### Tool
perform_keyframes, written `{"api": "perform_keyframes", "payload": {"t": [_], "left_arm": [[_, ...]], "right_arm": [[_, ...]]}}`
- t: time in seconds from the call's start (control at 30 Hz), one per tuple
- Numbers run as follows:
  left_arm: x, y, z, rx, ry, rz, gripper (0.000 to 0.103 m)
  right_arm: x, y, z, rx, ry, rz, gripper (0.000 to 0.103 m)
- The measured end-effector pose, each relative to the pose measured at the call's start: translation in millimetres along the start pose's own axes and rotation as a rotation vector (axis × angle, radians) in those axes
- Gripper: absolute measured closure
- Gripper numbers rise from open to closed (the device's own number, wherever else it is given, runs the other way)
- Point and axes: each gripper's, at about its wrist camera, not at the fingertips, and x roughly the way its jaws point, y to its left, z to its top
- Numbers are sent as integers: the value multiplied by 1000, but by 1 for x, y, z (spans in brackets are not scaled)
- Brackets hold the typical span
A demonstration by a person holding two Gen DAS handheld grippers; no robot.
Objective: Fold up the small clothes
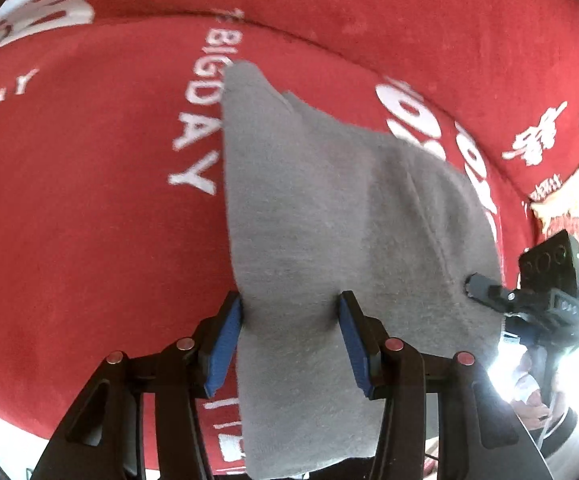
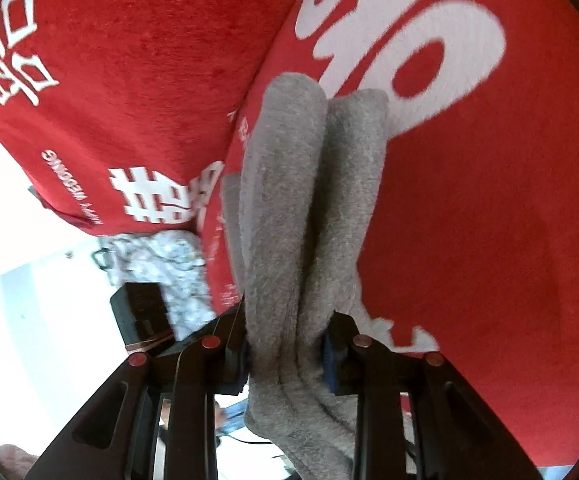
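Take the red printed cover [image 1: 89,208] as your landmark: the grey fleece garment [image 1: 329,208] hangs above it, carried between your two grippers and not yet laid flat.

Your left gripper [image 1: 291,344] stands roughly half open with the cloth filling the gap; the blue pads [image 1: 225,344] sit at either side of the fabric, and it looks held, though you cannot see how hard the pads bite. From these fingers the garment runs forward and away over the cover, its far edge tapering to a point near the white lettering.

Your right gripper [image 2: 289,348] is closed down narrower on a bunched, doubled-over part of the same garment, which stretches away from the fingers as two thick rolls lying side by side above the cover. In the left wrist view, that gripper [image 1: 477,286] shows at the cloth's right edge.

So the garment's long axis runs between your two hands, crosswise to the left fingers. Both hands hold it, so neither is nearer. The coming move probably turns on lowering that span evenly onto the cover; if one end sags, the fold may land skewed.
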Motion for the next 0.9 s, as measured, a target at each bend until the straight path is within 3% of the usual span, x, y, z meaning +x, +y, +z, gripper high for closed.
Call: {"api": "perform_keyframes", "payload": {"t": [0.07, 0.17, 0.27, 0.4, 0.5, 0.6, 0.73, 0.9], "left_arm": [[-8, 6, -1, -2, -26, 24, 53], [-13, 13, -5, 8, -65, 96, 53], [2, 15, -9, 39, -47, 188, 53], [26, 21, -17, 82, 7, 366, 53], [17, 32, -26, 41, 0, 356, 53], [-2, 33, -29, 30, -30, 336, 53], [-23, 13, -26, 69, -65, 261, 53], [-16, -25, -28, 147, -67, 210, 53]], "right_arm": [[-6, 8, 1, -76, -31, -181, 71], [-13, 9, 1, -148, -65, -340, 77], [-9, 5, 0, -207, -101, -510, 78], [-9, 8, -6, -245, -158, -613, 75], [-26, 12, -18, -275, -199, -688, 76], [-42, 6, -28, -234, -202, -686, 96], [-58, 5, -42, -165, -196, -593, 96], [-46, 35, -58, -230, -197, -536, 96]]}}
